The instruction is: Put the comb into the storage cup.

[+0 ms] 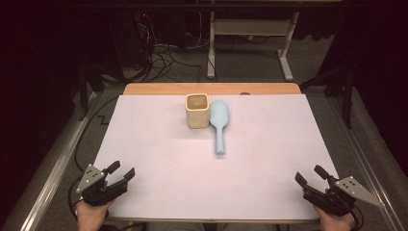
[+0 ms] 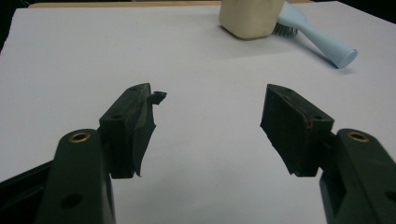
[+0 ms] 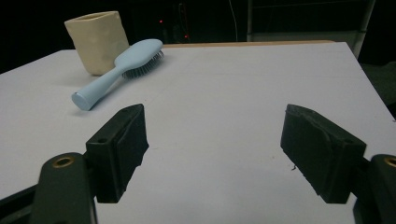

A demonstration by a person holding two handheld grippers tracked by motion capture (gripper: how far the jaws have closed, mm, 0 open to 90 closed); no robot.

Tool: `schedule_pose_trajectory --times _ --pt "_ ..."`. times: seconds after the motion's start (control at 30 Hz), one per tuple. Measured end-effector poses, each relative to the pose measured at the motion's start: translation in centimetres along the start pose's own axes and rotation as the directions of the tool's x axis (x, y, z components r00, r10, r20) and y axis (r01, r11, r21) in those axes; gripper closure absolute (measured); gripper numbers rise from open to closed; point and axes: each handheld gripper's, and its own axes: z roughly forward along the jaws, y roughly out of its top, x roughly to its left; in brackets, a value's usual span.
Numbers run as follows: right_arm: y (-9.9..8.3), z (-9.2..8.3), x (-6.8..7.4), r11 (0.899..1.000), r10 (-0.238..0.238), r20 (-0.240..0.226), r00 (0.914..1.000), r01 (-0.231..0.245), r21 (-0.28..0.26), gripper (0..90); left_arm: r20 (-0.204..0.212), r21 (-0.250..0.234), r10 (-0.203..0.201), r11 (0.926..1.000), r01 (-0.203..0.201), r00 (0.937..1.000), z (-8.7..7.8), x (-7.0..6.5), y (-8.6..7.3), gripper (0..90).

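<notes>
I have the left gripper (image 1: pixel 121 174) at seven o'clock on the table (image 1: pixel 159 183) and the right gripper (image 1: pixel 309 176) at five o'clock, both with fingers spread and nothing between them. The light blue hairbrush (image 1: pixel 219 124) lies toward twelve o'clock, well apart from both, its head touching the beige cup (image 1: pixel 197 111).

One beige cup (image 1: pixel 197 111), one light blue hairbrush (image 1: pixel 219 124), and two hand-held grippers, left (image 1: pixel 120 175) and right (image 1: pixel 310 177).
</notes>
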Motion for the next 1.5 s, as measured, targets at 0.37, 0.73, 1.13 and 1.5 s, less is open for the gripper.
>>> schedule_pose_trajectory --times 0.37,0.73,1.13,1.5 --pt "0.1 -0.1 0.2 1.0 0.006 -0.011 0.9999 -0.006 -0.026 23.4 -0.001 -0.002 0.0 1.0 0.0 1.0 0.1 0.0 0.0 35.0" --pt "0.2 0.0 0.1 0.999 0.009 -0.02 0.9998 -0.01 -0.039 23.5 0.001 -0.003 -0.001 1.0 0.001 1.0 0.1 0.0 0.1 35.0" --pt "0.4 0.4 0.2 0.999 0.007 -0.027 0.9996 -0.009 -0.04 24.0 0.001 -0.002 -0.004 1.0 0.004 1.0 0.2 0.0 0.1 35.0" --pt "0.7 1.2 0.4 0.999 -0.013 -0.043 0.999 0.011 -0.036 24.4 0.001 -0.001 -0.002 1.0 0.002 1.0 0.3 -0.1 0.2 35.0"
